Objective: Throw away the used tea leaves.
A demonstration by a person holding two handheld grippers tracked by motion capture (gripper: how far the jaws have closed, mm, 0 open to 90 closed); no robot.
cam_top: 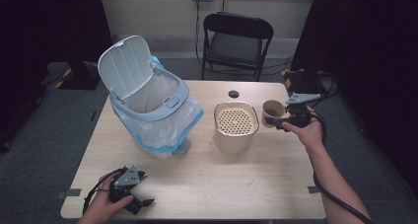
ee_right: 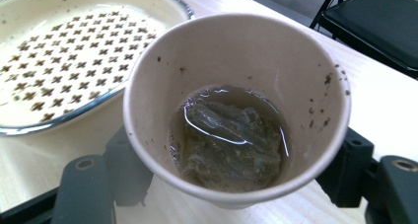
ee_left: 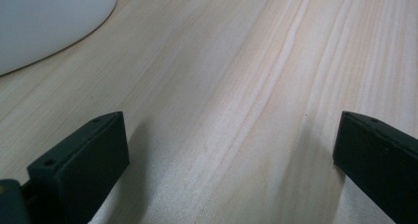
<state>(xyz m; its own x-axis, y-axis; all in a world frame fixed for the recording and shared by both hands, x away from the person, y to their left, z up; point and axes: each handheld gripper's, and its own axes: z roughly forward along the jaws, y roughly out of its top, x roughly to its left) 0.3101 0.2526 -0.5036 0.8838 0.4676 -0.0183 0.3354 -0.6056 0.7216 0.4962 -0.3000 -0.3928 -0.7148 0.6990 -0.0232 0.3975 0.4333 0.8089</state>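
Right gripper [cam_top: 281, 124]: black two-jaw tool in the person's right hand [cam_top: 308, 132] at the table's right edge; its jaws are closed against the two sides of a beige paper cup [ee_right: 236, 105], one jaw pressing on each flank in the right gripper view.
Beige paper cup: held upright just right of the strainer container; it contains shallow brownish liquid with a soaked tea bag [ee_right: 226, 135] lying at the bottom, and dark specks cling to the inner wall.
Strainer container [cam_top: 235, 127]: cream, rounded-square vessel with a perforated insert on top, standing near the centre of the table, close beside the cup but apart from it in the high view.
Left gripper [ee_left: 231, 155]: black two-jaw tool in the person's left hand [cam_top: 111, 204] at the near left corner; jaws spread wide with nothing between them, only bare wood beneath.
Waste bin [cam_top: 153, 105]: pale grey plastic bin lined with a translucent bag edged in blue, its hinged lid [cam_top: 125, 66] raised, on the left half of the table, well apart from the cup.
Table [cam_top: 207, 184]: light wooden top with visible grain.
Folding chair [cam_top: 236, 41]: black, behind the far edge of the table.
Small dark disc [cam_top: 233, 93]: lies on the tabletop beyond the strainer container.
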